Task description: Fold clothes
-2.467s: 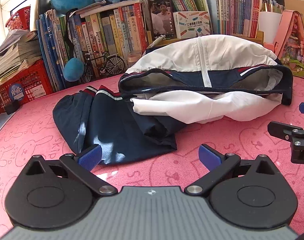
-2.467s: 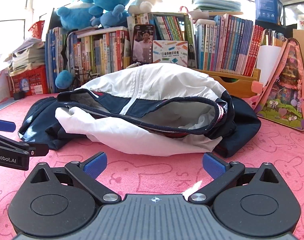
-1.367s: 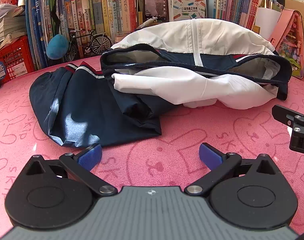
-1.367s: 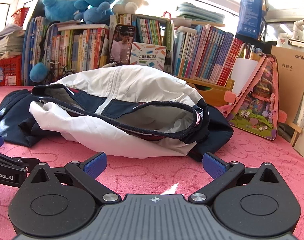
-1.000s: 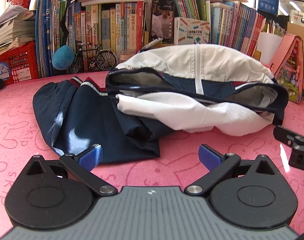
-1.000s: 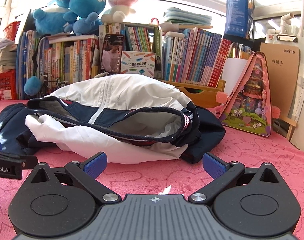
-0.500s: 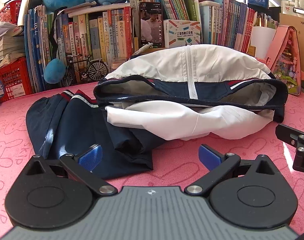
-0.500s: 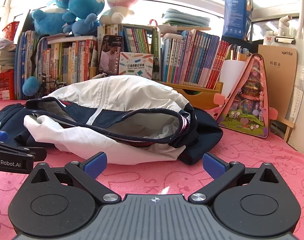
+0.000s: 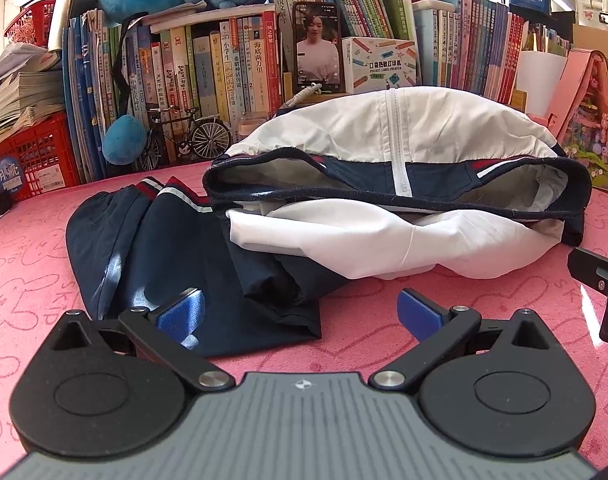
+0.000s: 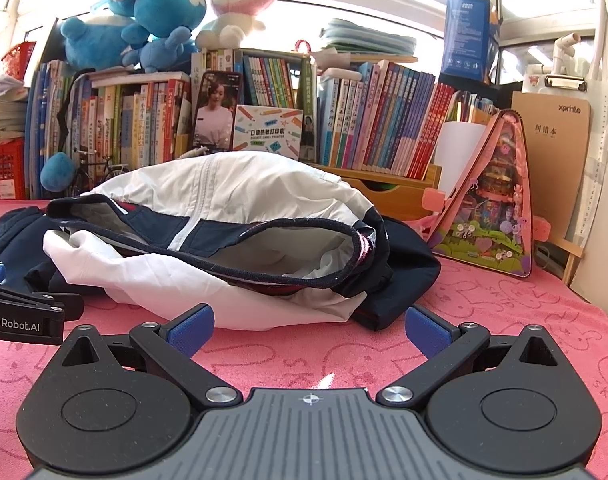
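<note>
A white and navy jacket (image 9: pixel 392 184) lies crumpled in a heap on the pink cloth (image 9: pixel 28 264) that covers the table, its hem gaping toward the cameras so that the pale lining shows inside. In the left wrist view the heap fills the area from 12 to 2 o'clock, and a navy sleeve (image 9: pixel 156 256) with red and white stripes spreads flat from it toward 10 o'clock. The left gripper (image 9: pixel 300 314) sits low over the cloth with its jaws spread wide and nothing between them; its left blue pad (image 9: pixel 182 312) overlaps the near edge of the navy fabric in the picture, though whether it touches cannot be told. At 3 o'clock in that view the black tip of the other tool enters the frame. In the right wrist view the jacket (image 10: pixel 240 216) lies at 12 o'clock, just beyond the right gripper (image 10: pixel 310 328), whose jaws are likewise wide apart and empty, both blue pads over bare pink cloth (image 10: pixel 544 300). The left tool shows at 9 o'clock there, near the navy fabric. Behind the jacket stand a row of books (image 10: pixel 384 120), a phone (image 10: pixel 216 110) propped upright, a pink triangular case (image 10: pixel 492 204) at 2 o'clock, and plush toys (image 10: pixel 160 20) on top of the books.
</note>
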Available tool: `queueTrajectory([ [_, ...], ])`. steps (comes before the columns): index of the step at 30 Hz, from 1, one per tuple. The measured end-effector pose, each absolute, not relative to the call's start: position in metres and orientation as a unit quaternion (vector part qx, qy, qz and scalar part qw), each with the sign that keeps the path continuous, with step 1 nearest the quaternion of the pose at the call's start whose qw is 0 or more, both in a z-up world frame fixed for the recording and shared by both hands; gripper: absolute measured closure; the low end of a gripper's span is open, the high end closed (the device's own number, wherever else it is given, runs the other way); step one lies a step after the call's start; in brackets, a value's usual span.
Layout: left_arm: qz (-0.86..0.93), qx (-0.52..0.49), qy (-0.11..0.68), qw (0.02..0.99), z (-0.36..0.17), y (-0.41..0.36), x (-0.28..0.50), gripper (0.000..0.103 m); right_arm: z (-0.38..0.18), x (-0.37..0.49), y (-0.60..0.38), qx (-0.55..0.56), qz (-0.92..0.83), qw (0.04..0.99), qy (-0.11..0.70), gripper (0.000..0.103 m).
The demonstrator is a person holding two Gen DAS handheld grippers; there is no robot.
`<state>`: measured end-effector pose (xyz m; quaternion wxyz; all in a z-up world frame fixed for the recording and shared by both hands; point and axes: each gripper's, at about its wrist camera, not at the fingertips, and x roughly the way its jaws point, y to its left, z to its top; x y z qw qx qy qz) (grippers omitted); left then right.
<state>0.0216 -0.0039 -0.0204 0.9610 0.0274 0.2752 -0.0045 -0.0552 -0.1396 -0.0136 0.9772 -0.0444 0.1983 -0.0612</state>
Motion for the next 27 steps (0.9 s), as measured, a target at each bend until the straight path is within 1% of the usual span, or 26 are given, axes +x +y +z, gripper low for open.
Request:
queueTrajectory([
  [15,-0.003,0.032,0.279,0.960,-0.0212,-0.0052,0.0228,0.000,-0.0143,-0.0562,-0.1409,-0.042,-0.065,0.979,0.187,0.000],
  [27,0.000,0.033,0.280,0.959,-0.0215,-0.0051,0.0237,0.000,-0.0135,-0.0562,-0.1407,-0.042,-0.066,0.977,0.196,0.000],
])
